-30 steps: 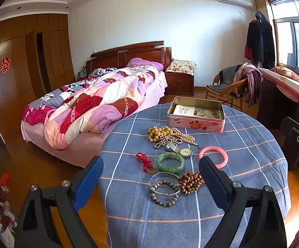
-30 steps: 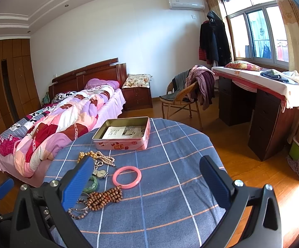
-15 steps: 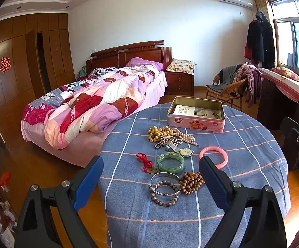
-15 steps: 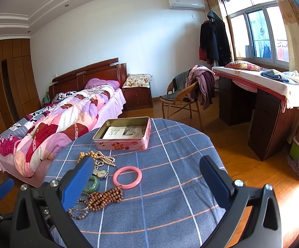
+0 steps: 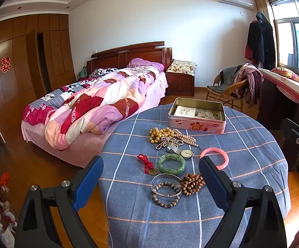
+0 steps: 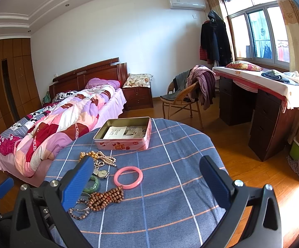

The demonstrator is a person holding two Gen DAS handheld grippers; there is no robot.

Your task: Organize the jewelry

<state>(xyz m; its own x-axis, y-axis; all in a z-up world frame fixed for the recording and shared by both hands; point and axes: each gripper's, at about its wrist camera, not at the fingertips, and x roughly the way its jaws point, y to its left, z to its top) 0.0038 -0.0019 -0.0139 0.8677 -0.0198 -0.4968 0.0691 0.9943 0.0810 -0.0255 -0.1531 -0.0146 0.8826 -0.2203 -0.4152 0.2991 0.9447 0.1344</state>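
Basically no change vs a sec ago: left claw (image 5: 151, 183) & right claw (image 6: 146, 179) both still wide open w/ nothing held, jewelry pile incl pink bangle (image 6: 128, 177) still on the counter (image 6: 170, 206) near the tin (image 6: 124, 133).

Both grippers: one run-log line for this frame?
left gripper: open, empty | right gripper: open, empty | pink tin: lid off, no jewelry inside | pink bangle, green bangle: on tablecloth

Black tool (image 5: 151, 177) arms, blue ribbed pads (image 5: 88, 183), silver screws (image 5: 64, 183)
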